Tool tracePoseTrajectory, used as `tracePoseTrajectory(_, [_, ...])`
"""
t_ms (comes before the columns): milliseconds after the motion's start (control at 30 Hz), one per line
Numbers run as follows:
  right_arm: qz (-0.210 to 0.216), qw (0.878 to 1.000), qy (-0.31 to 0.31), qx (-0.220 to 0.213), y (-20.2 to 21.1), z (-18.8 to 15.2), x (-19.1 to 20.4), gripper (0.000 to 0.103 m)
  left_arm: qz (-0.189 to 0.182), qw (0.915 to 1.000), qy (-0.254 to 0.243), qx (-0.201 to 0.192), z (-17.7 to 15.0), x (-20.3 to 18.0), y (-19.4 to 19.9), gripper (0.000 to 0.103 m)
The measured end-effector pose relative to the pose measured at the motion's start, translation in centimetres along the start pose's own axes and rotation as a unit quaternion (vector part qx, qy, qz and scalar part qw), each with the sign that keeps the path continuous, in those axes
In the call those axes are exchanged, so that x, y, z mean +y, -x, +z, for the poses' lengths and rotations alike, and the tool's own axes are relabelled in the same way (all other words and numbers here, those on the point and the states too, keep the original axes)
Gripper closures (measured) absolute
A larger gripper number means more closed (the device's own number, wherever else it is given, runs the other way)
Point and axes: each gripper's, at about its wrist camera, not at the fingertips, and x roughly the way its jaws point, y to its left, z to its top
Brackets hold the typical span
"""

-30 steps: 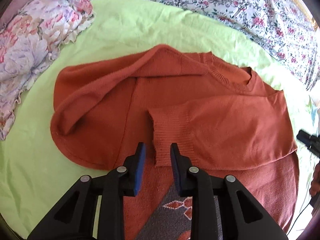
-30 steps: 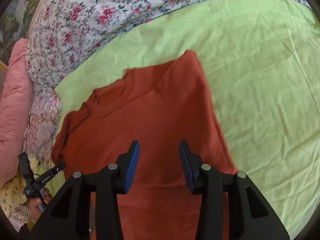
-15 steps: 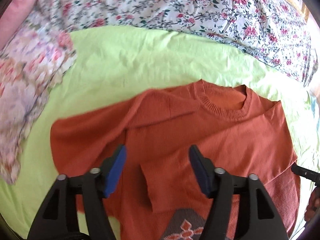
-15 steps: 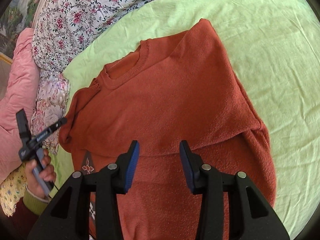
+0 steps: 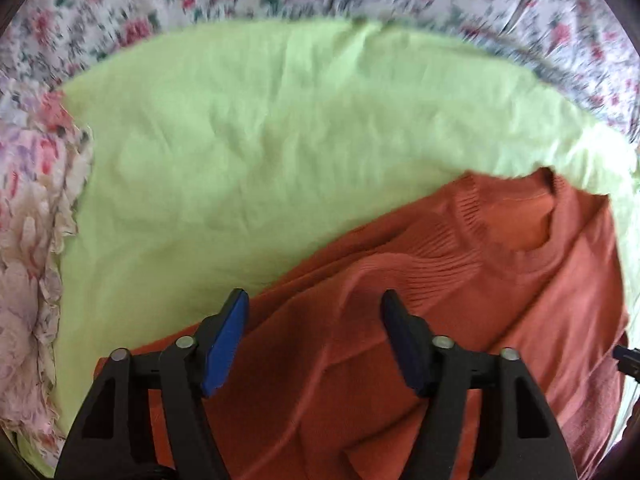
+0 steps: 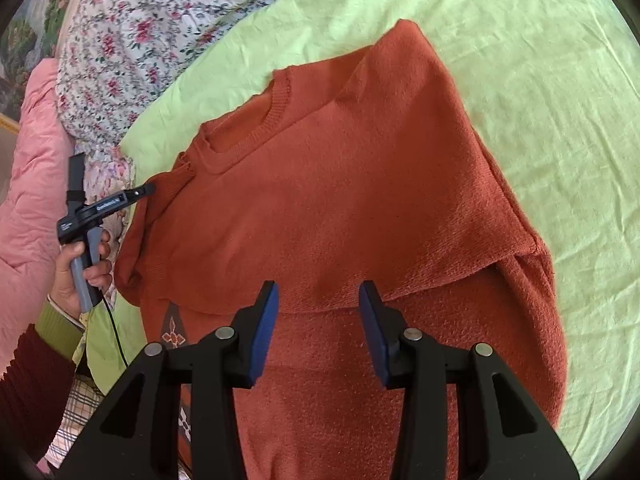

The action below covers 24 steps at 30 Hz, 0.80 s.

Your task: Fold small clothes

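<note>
Orange sweater (image 6: 340,200) flat on green sheet (image 6: 540,80), left hand-held gripper (image 5: 316,336) tilted down, jaws closing, empty, right hand-held gripper (image 6: 318,320) half-open, empty.

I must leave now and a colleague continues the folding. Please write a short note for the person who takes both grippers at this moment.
Left gripper: nothing between its fingers, jaws closing a little, above the sweater's left edge.
Right gripper: open, empty, above the sweater's lower middle.
Sweater: orange, flat on the green sheet, collar toward the flowered bedding.
Done: both sleeves are folded in over the body, so the sides look straight.
Left: probably fold the bottom part up toward the collar, then smooth it. The hem is hidden under the grippers, so check it first.
</note>
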Motion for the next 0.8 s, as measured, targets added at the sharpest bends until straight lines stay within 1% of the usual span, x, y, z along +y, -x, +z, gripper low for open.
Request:
tracePoseTrajectory(33, [0.001,1.0,-0.004,0.0,-0.1,0.1,-0.2,0.06,-0.003,1.0,-0.002,0.007,-0.1,0.0,-0.5,0.066])
tracePoseTrajectory(67, [0.001,1.0,-0.007,0.0,-0.1,0.2,-0.3,0.06,-0.008,0.9999,-0.004,0.01,-0.2,0.0,-0.6,0.076])
tracePoseTrajectory(100, [0.0,1.0,-0.009,-0.001,-0.2,0.3,-0.4,0.06,-0.014,0.9999,-0.005,0.008,-0.3,-0.1,-0.6,0.094])
tracePoseTrajectory(133, [-0.001,1.0,-0.011,-0.003,-0.1,0.4,-0.4,0.06,-0.019,0.9998,-0.007,0.002,-0.4,-0.3,-0.3,0.099])
tracePoseTrajectory(233, [0.0,1.0,-0.011,-0.008,0.0,0.6,-0.3,0.06,-0.018,0.9993,-0.016,-0.029,-1.0,-1.3,1.6,0.101])
tracePoseTrajectory(300, [0.001,1.0,-0.011,-0.013,0.2,0.8,-0.2,0.06,-0.034,0.9979,-0.011,-0.054,-1.3,-2.2,3.5,0.101])
tracePoseTrajectory(367, [0.002,1.0,-0.012,-0.019,0.4,1.0,0.0,0.06,-0.064,0.9945,-0.001,-0.083,-1.7,-3.2,5.7,0.101])
tracePoseTrajectory(467, [0.006,0.999,-0.016,-0.029,0.9,1.1,0.2,0.06,-0.116,0.9858,0.012,-0.121,-2.4,-5.5,8.5,0.101])
tracePoseTrajectory(567, [0.006,0.999,-0.019,-0.044,1.8,1.0,0.3,0.06,-0.177,0.9704,0.028,-0.162,-3.1,-9.1,10.5,0.101])
tracePoseTrajectory(667, [0.004,0.998,-0.029,-0.053,2.9,1.0,-0.3,0.06,-0.208,0.9608,0.023,-0.182,-3.1,-13.7,11.6,0.101])
tracePoseTrajectory(733, [0.002,0.997,-0.037,-0.062,3.6,1.0,-0.9,0.06,-0.232,0.9556,0.018,-0.18,-3.3,-17.0,11.2,0.101])
tracePoseTrajectory(800, [0.0,0.996,-0.049,-0.072,4.4,1.0,-1.6,0.06,-0.244,0.9542,0.006,-0.173,-3.8,-20.4,10.3,0.101])
